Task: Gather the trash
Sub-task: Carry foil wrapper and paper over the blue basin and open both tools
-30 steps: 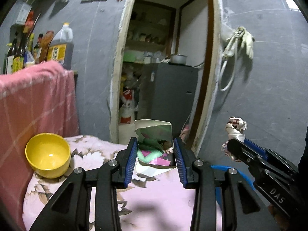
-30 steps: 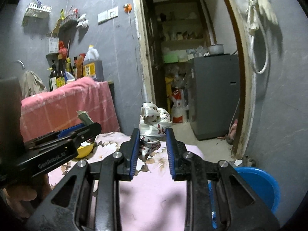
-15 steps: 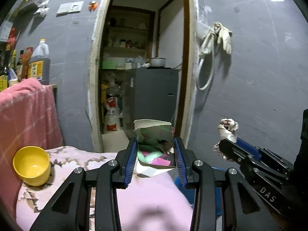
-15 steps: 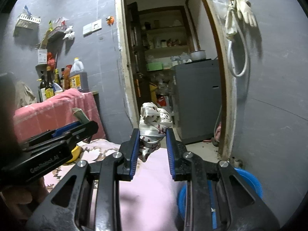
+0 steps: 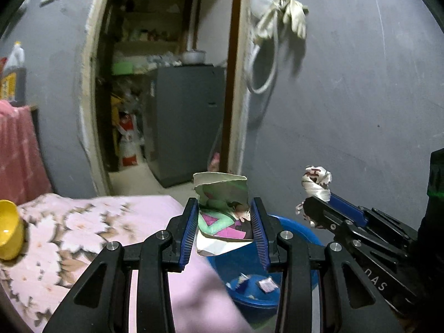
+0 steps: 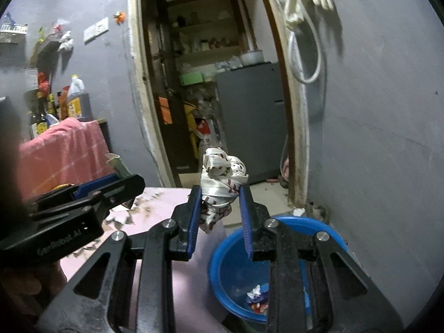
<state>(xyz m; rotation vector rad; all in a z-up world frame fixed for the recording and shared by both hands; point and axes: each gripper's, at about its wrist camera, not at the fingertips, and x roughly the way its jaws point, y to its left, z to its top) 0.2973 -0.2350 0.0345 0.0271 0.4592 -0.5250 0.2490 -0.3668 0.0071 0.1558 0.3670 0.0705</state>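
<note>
My left gripper [image 5: 224, 213] is shut on a torn, colourful paper carton piece [image 5: 223, 208], held over the right end of the table, just left of the blue bucket [image 5: 298, 226]. My right gripper [image 6: 219, 199] is shut on a crumpled white wrapper with red print [image 6: 222, 177], above the table edge beside the blue bucket [image 6: 299, 223]. In the left wrist view the right gripper [image 5: 312, 204] shows at the right with the wrapper [image 5: 316, 181]. In the right wrist view the left gripper [image 6: 130, 181] shows at the left. Small scraps [image 6: 258, 298] lie in the bucket.
A pink floral cloth covers the table [image 5: 83, 227]. A yellow bowl [image 5: 8, 230] stands at its left end. Behind, an open doorway [image 5: 166, 83] shows a grey fridge [image 5: 188, 122]. Bottles [image 6: 75, 102] stand behind a pink towel [image 6: 61, 149]. Gloves and a hose [image 5: 280, 27] hang on the grey wall.
Both grippers have swung to the right with their trash still held. The bowl slid to the left edge of view, and the blue bucket with its scraps has come into sight below.
</note>
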